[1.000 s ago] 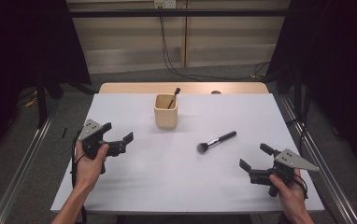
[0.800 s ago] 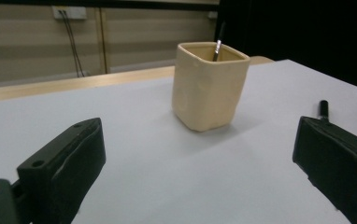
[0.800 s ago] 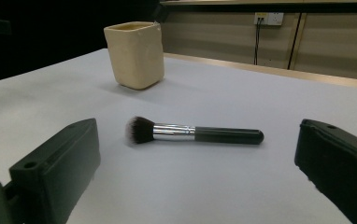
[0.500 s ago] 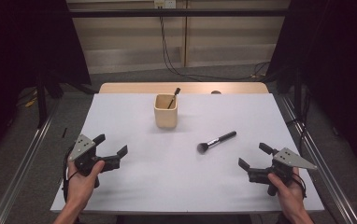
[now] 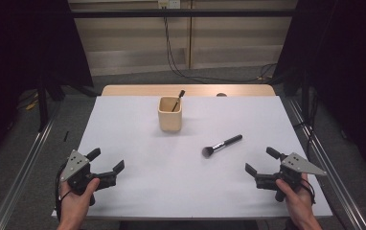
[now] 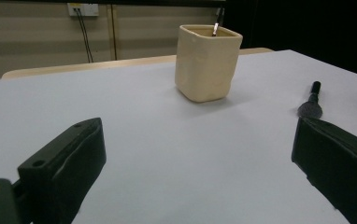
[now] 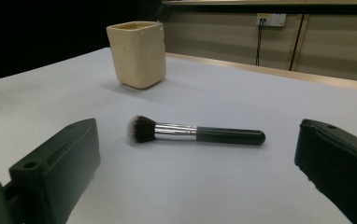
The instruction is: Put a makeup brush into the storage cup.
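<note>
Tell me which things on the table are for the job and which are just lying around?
For the job:
- makeup brush lying on the table
- beige cup with another brush standing in it
- left tool and right tool, both open

Just lying about:
- cables on the floor behind the table
- wall socket

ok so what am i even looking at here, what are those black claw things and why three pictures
A person sits at a white table holding a hand-operated claw tool in each hand: the left gripper and the right gripper. Both are open and hold nothing.

The high view comes from a fixed camera above, looking down. The other two come from small cameras riding on each gripper, so the black jaws rise from the bottom of those pictures.

On the table stands a beige cup with a brush handle sticking out. A second makeup brush lies flat on the table, nearer the right gripper and directly ahead of it in the right gripper view.
</note>
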### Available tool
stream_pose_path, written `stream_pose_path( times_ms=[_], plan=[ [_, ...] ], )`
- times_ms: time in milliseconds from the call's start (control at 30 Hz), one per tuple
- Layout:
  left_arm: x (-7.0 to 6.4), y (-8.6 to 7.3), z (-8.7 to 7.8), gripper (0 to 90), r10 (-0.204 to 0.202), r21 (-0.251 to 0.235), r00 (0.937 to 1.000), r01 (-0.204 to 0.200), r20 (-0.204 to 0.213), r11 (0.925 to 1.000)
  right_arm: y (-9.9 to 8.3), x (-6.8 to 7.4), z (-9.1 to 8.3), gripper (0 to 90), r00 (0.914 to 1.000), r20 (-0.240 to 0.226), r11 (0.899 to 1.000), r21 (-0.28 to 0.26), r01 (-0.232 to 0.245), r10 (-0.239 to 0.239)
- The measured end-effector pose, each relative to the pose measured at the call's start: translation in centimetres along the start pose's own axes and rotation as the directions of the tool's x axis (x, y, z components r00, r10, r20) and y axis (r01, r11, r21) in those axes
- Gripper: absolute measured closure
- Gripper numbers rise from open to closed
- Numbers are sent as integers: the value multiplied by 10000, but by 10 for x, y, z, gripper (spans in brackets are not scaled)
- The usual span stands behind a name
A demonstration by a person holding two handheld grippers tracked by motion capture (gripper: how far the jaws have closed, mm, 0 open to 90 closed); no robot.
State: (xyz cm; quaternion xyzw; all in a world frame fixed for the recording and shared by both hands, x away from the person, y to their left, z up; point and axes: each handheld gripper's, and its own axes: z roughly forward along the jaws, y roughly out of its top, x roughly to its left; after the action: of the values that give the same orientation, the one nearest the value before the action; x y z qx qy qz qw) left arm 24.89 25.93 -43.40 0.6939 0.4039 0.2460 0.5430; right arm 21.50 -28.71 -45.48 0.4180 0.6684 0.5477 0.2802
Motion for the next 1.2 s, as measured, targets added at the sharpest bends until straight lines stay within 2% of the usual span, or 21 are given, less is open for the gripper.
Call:
stream_pose_path(
  times_ms=[67,333,433,867,1033,1067,1200],
  plan=[
    [0,-1,-2,31,83,-8,9999,-83,99,10000,0,-1,0,0,10000,-2,10000,18,9,-9],
    [6,-8,-12,31,-17,-353,10000,14,-88,9994,0,-1,0,0,10000,-8,10000,-24,15,-15],
    [7,-10,-14,30,193,-392,9998,-194,-37,9990,0,-1,-1,0,10000,-6,10000,-9,3,-3],
    [6,-13,-14,31,53,-170,9998,-50,166,9998,3,-1,3,0,9999,-115,10000,-14,72,-72],
    [5,-14,-16,31,170,-78,9997,-168,180,9998,6,-1,7,0,9997,-229,10000,34,21,-21],
    [5,-14,-16,31,286,-38,9996,-285,92,9996,7,-2,8,0,9996,-239,9999,31,142,-141],
    [4,-13,-19,31,240,-103,9997,-240,29,9997,12,-3,15,0,9995,-283,9999,97,111,-108]
  ],
)
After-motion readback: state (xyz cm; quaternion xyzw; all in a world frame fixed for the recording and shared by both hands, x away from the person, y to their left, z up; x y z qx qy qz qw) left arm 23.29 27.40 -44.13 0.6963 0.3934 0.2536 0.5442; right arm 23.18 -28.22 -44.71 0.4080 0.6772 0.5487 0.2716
